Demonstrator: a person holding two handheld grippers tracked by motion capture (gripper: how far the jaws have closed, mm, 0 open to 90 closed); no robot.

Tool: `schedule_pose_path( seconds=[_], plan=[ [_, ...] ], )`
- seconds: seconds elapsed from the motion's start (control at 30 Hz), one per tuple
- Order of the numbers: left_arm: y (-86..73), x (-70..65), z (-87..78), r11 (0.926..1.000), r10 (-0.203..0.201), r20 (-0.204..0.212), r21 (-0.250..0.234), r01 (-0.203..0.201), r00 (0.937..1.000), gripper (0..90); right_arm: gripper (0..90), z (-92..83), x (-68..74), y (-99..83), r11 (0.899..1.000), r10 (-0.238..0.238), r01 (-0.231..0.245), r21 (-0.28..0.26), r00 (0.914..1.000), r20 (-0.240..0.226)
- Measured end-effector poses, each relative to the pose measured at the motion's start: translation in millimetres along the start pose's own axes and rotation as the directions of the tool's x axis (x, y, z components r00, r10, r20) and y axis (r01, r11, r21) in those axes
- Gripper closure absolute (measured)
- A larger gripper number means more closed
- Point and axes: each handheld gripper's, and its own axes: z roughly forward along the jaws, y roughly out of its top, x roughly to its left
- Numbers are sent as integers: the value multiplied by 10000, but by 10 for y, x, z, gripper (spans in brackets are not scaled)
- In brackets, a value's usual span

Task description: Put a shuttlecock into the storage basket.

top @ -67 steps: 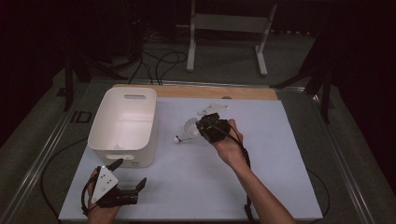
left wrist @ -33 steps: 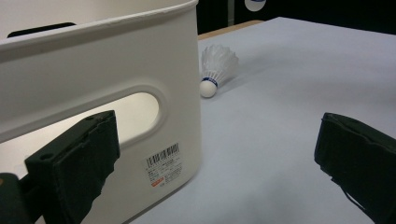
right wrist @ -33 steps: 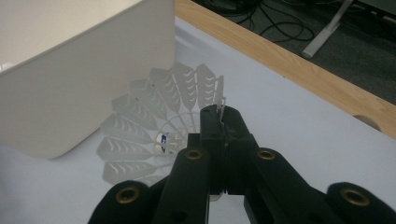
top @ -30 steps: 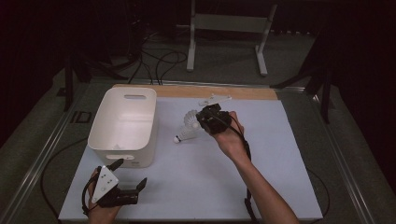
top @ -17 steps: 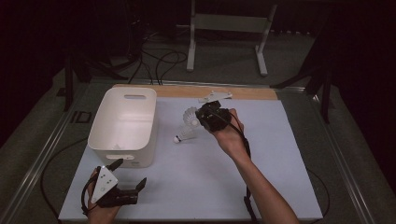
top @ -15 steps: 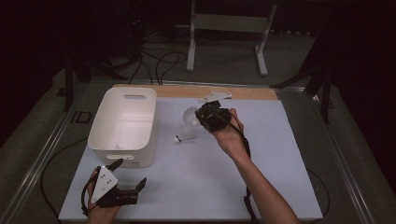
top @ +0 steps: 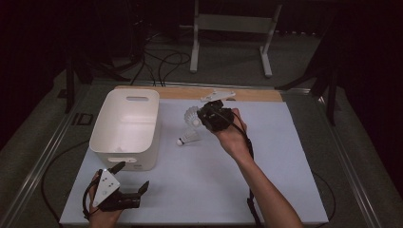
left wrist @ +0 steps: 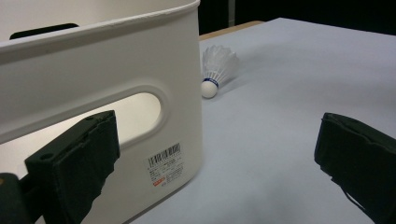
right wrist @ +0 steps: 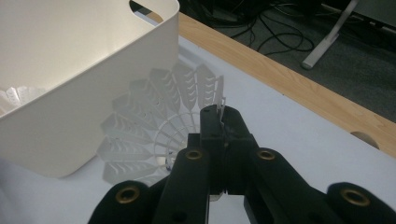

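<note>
Our right gripper (top: 205, 115) is closed on a white plastic shuttlecock (top: 192, 115), pinching the edge of its skirt, and holds it above the white table (top: 285, 156), a little to the right of the white plastic basket (top: 124, 126). Our left gripper (top: 130, 183) rests near the front edge of the table with its jaws wide apart and nothing between them. In the high view we see also a second shuttlecock (top: 187, 138) lying on the table just below the held one, and a white clip-like thing (top: 217, 95), too small to name, on the wooden strip at the far edge.

In the left gripper view, the open jaws look past the basket wall (left wrist: 154, 116) with its handle hole and label, and the lying shuttlecock (left wrist: 217, 70) is beyond the corner.

In the right gripper view, the jaws meet on the thin skirt rim of the shuttlecock (right wrist: 159, 121), and the basket rim (right wrist: 154, 32) is close at the left. Another shuttlecock (right wrist: 16, 99) seems to lie already inside.

We judge that the shuttlecock goes into the basket. To do it well we should carry it well over the rim before we open, because the grip on the skirt is thin and light.
</note>
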Motion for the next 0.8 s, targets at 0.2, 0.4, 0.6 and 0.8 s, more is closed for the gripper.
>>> schedule_pose_path(
  seconds=[0.2, 0.4, 0.6, 0.8],
  plan=[
    [0, 0, -3, 10000, 3, 2, 7, -3, 10000, 8, 894, -2, 19, 40, 10000, -19, 19, -86, 10000, -30],
    [0, 0, -3, 10000, 1, 7, 7, -1, 10000, 8, 894, 7, 46, 71, 9998, -37, 35, -187, 9999, -132],
    [0, 0, -4, 10000, -16, -1, -7, 16, 10000, 8, 894, 22, 58, 99, 9998, -27, 23, -215, 9999, -165],
    [0, 0, -2, 10000, 10, 9, 6, -10, 10000, 8, 894, 24, 67, 126, 9997, -4, 0, -238, 9999, -171]
  ],
)
